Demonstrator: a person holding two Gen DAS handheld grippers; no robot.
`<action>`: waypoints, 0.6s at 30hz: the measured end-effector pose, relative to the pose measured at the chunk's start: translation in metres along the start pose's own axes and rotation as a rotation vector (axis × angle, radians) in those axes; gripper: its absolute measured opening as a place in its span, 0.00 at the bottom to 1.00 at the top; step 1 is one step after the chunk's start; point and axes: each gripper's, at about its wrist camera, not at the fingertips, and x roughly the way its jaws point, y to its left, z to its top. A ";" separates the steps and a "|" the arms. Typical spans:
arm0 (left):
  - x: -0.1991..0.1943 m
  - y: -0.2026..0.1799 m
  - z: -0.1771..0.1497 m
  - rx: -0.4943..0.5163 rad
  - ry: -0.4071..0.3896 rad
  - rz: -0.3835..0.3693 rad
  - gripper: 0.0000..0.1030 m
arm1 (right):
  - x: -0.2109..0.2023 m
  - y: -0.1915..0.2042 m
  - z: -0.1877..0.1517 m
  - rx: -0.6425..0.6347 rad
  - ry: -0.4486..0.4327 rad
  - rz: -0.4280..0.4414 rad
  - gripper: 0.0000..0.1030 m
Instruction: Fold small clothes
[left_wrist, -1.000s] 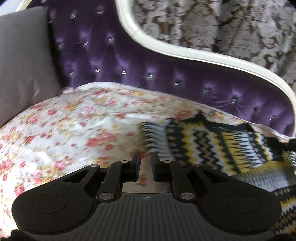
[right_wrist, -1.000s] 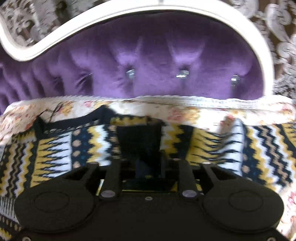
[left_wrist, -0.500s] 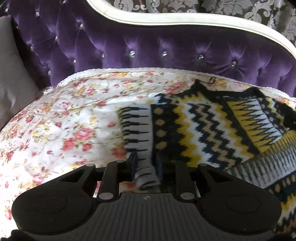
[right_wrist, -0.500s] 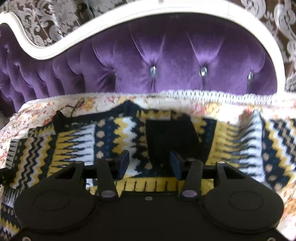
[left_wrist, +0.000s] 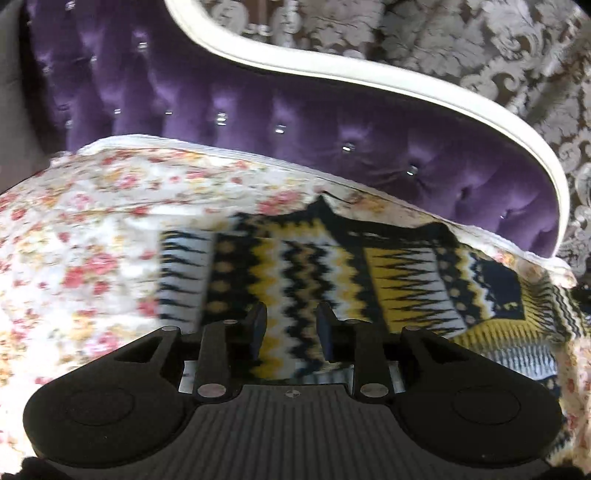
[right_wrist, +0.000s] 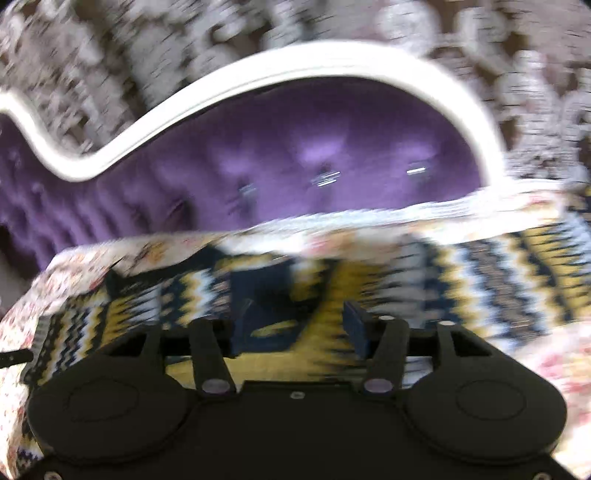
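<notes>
One zigzag knit garment on floral cover, two grippers' jaws opening, empty.

Motion blur smears the whole right wrist view, sweater pattern included. The left wrist view's right edge cuts off the sweater, and the floral cover is blurred.

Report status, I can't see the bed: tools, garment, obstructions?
Left tool and right tool opening, gripping nothing. Patterned sweater on floral bedspread. Nothing blocking.
</notes>
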 end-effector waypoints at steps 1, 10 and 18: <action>0.003 -0.006 -0.001 0.002 0.006 -0.002 0.28 | -0.006 -0.016 0.004 0.022 -0.011 -0.028 0.61; 0.040 -0.040 -0.025 0.096 0.051 0.020 0.52 | -0.046 -0.148 0.037 0.192 -0.102 -0.260 0.64; 0.045 -0.062 -0.058 0.243 -0.094 0.024 0.90 | -0.047 -0.213 0.050 0.299 -0.165 -0.346 0.74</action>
